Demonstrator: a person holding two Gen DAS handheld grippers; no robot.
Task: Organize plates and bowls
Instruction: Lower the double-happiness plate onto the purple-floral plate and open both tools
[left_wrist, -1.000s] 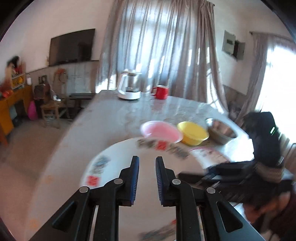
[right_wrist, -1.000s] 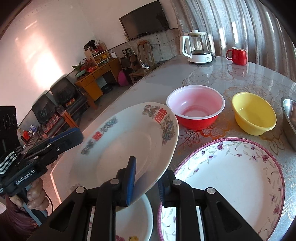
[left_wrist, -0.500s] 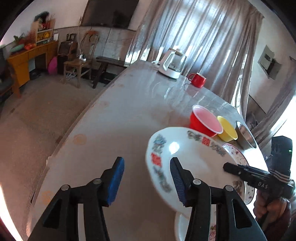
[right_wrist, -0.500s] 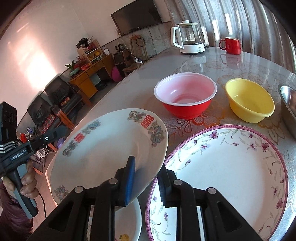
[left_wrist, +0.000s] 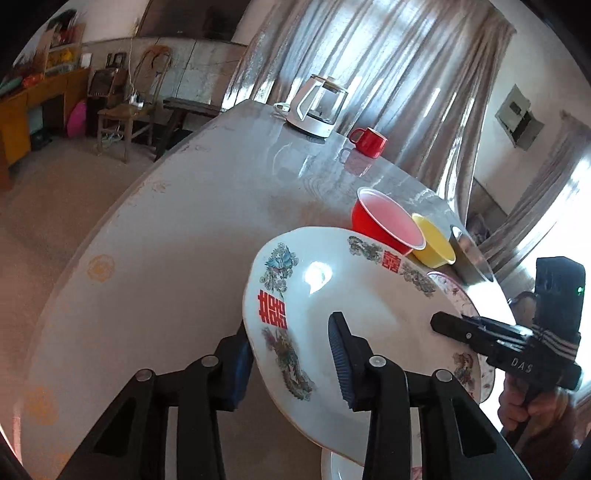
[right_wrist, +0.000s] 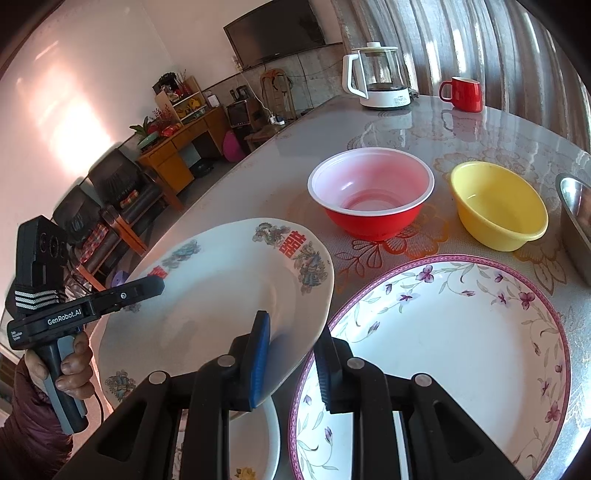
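Note:
A white plate with red characters (right_wrist: 207, 295) is held tilted above the table. My right gripper (right_wrist: 291, 354) has its jaws on the plate's near right rim. My left gripper (left_wrist: 291, 354) is open, its jaws wide on either side of the plate's left rim (left_wrist: 332, 302). A large floral plate with a purple rim (right_wrist: 443, 350) lies flat at the right. A small white dish (right_wrist: 255, 446) lies under the held plate. A red bowl (right_wrist: 369, 192), a yellow bowl (right_wrist: 498, 206) and a steel bowl (right_wrist: 576, 214) stand in a row behind.
A white kettle (right_wrist: 380, 77) and a red mug (right_wrist: 463, 94) stand at the far end of the patterned table (right_wrist: 424, 133). The table's left edge drops to the floor, with chairs and a wooden cabinet (right_wrist: 177, 147) beyond.
My left gripper opened and moved left of the plate, then came back so its open jaws straddle the plate's left rim. The right gripper kept holding the plate, lowering it slightly.

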